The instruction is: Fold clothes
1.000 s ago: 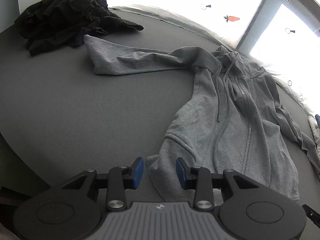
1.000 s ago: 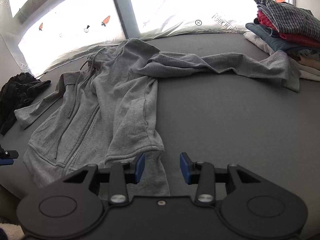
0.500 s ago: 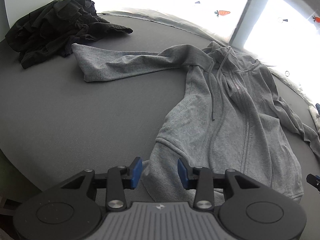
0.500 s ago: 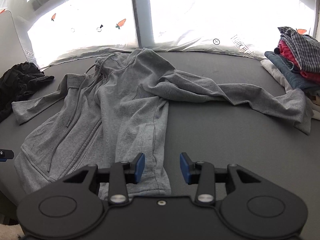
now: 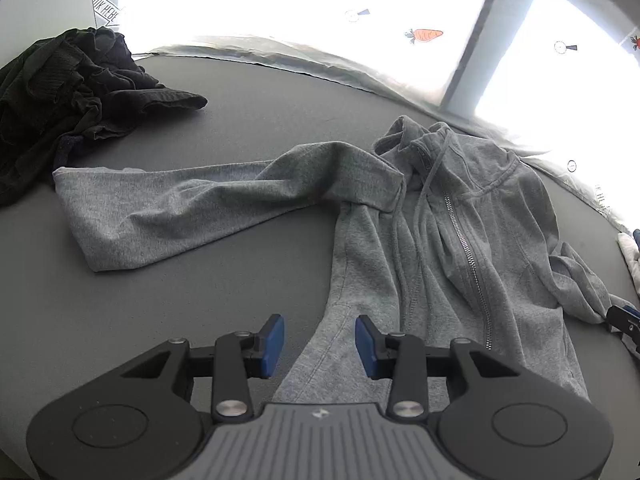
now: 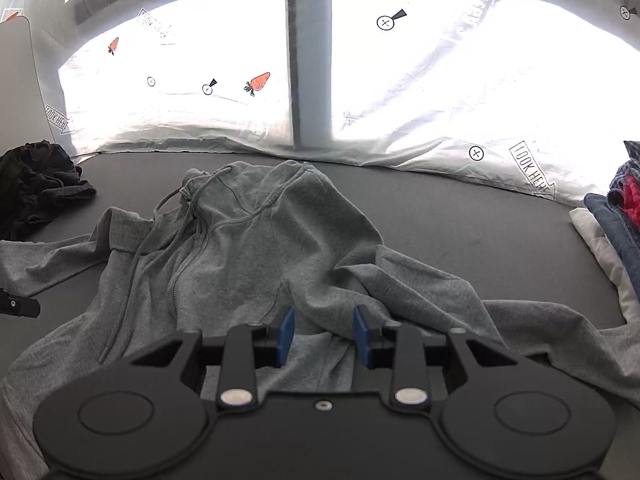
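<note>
A grey hoodie (image 5: 440,248) lies spread on the dark tabletop (image 5: 208,288), zipper up, hood toward the curtain (image 6: 400,92). One sleeve (image 5: 192,212) stretches out flat toward a black heap (image 5: 68,92) of clothes at the tabletop's far corner; the other sleeve (image 6: 448,292) runs crumpled toward a stack (image 6: 616,220) of folded clothes at the opposite edge.

The left gripper (image 5: 320,340) hovers over the hoodie's lower hem at its side edge, fingers spread, nothing between them; whether they touch the cloth cannot be told. The right gripper (image 6: 324,338) sits low over the other side of the body, where the cloth bunches up into a ridge. Its fingers are spread too, with the fold lying in the gap, not pinched.
</note>
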`<act>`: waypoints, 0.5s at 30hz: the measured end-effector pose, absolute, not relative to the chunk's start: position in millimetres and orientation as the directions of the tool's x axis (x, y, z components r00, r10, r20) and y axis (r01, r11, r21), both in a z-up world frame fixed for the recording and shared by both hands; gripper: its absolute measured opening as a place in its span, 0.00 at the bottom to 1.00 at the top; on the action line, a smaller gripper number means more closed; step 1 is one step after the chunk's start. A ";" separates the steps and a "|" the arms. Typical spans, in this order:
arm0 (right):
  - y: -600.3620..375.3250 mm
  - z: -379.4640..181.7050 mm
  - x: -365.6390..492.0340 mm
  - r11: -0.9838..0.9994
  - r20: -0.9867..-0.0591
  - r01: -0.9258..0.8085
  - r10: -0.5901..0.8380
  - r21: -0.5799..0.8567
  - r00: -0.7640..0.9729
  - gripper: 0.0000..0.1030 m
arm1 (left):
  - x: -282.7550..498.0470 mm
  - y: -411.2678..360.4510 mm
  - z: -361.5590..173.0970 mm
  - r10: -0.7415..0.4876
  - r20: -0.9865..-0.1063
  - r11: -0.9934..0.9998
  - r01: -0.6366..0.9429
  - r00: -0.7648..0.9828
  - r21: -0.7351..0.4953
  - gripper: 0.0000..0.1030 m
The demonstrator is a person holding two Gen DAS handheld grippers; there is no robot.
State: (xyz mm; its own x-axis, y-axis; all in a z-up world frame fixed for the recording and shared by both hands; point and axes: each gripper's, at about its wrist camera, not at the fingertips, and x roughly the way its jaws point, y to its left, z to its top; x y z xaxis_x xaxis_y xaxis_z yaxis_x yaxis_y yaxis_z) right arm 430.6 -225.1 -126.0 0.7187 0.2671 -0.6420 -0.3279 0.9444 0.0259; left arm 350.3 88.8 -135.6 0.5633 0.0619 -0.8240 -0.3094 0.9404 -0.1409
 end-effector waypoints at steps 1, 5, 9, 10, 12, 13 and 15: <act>-219.9 -126.3 445.4 0.945 -0.643 -0.326 0.263 0.021 0.719 0.32 | 364.8 89.6 -136.0 0.059 -0.825 0.945 -0.298 0.563 -0.136 0.40; -196.0 -127.3 505.0 0.933 -0.642 -0.359 0.277 0.003 0.715 0.32 | 422.8 90.6 -137.5 0.053 -0.818 0.961 -0.251 0.572 -0.114 0.40; -168.6 -132.1 558.7 0.908 -0.643 -0.416 0.291 -0.047 0.708 0.37 | 473.2 87.0 -147.9 0.040 -0.812 0.977 -0.193 0.582 -0.091 0.49; -161.5 -135.7 573.1 0.900 -0.647 -0.433 0.298 -0.055 0.702 0.38 | 483.4 84.8 -152.2 0.034 -0.812 0.983 -0.168 0.582 -0.079 0.56; -152.5 -141.7 592.7 0.891 -0.660 -0.451 0.308 -0.052 0.685 0.45 | 502.9 79.4 -163.1 0.024 -0.815 0.993 -0.110 0.579 -0.048 0.65; -150.2 -145.2 599.9 0.889 -0.663 -0.456 0.312 -0.048 0.680 0.46 | 508.7 77.0 -169.8 0.026 -0.815 0.996 -0.086 0.579 -0.030 0.65; -146.5 -153.4 613.7 0.882 -0.676 -0.469 0.317 -0.047 0.665 0.45 | 519.7 72.1 -183.0 0.054 -0.819 0.998 -0.063 0.572 0.022 0.65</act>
